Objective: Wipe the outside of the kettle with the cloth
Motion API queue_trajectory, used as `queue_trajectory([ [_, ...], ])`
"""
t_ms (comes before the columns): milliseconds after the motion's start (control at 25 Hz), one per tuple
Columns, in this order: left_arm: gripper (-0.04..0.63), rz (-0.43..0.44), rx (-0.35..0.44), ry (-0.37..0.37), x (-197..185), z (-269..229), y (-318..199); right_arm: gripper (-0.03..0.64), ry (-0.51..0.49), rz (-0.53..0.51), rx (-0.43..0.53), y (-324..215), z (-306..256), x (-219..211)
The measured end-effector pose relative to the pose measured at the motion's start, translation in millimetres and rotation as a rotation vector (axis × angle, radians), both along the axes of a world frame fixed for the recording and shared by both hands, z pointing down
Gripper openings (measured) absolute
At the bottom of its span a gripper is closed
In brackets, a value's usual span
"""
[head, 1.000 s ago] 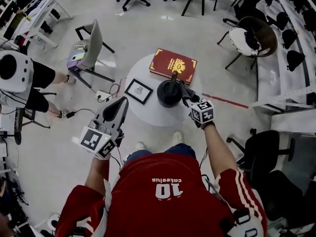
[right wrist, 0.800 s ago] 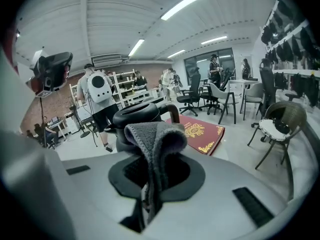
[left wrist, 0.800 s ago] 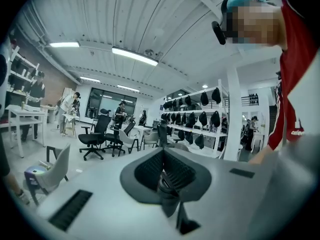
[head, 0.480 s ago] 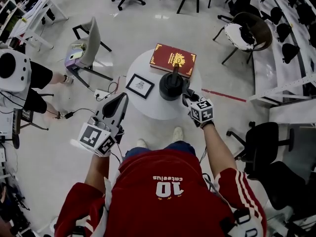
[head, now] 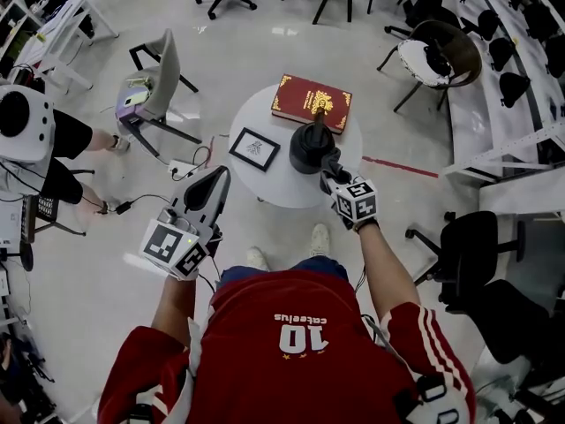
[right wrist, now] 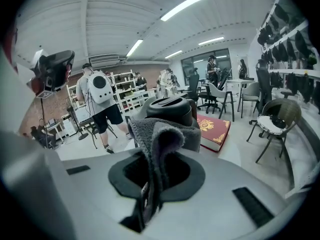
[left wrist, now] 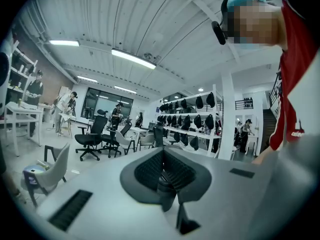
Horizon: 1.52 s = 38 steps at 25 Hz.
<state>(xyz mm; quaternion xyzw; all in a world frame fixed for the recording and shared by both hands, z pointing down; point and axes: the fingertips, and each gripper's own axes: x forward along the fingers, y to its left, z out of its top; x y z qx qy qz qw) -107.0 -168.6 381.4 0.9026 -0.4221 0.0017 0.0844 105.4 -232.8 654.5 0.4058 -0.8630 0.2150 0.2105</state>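
The black kettle (head: 311,144) stands upright on the round white table (head: 265,185). My right gripper (head: 332,171) is at the kettle's near right side, shut on a folded grey cloth (right wrist: 161,140). In the right gripper view the cloth rises from the jaws and lies against the kettle (right wrist: 170,109) just behind it. My left gripper (head: 214,184) hangs off the table's near left edge, shut with nothing in it. The left gripper (left wrist: 167,183) view looks out at the room only.
A red book (head: 311,102) lies at the table's far side behind the kettle, and a framed picture (head: 254,149) lies to its left. A grey chair (head: 164,79) and a person (head: 35,135) are at the left. A black office chair (head: 468,256) stands at the right.
The right gripper with the cloth has drawn slightly back along the kettle's near right side. The left gripper has barely moved. The head view has shifted a little.
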Motion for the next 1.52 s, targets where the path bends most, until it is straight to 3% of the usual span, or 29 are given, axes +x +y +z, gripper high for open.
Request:
queue_trajectory([
  [600, 0.008, -0.012, -0.001, -0.010, -40.2, 6.0, 24.4, 0.044, -0.036, 0.000, 0.001, 17.1, 4.1, -54.2],
  [1520, 0.008, -0.133, -0.009, -0.024, -93.7, 1.8, 47.5, 0.044, -0.083, -0.103, 0.017, -1.1, -6.3, -128.1],
])
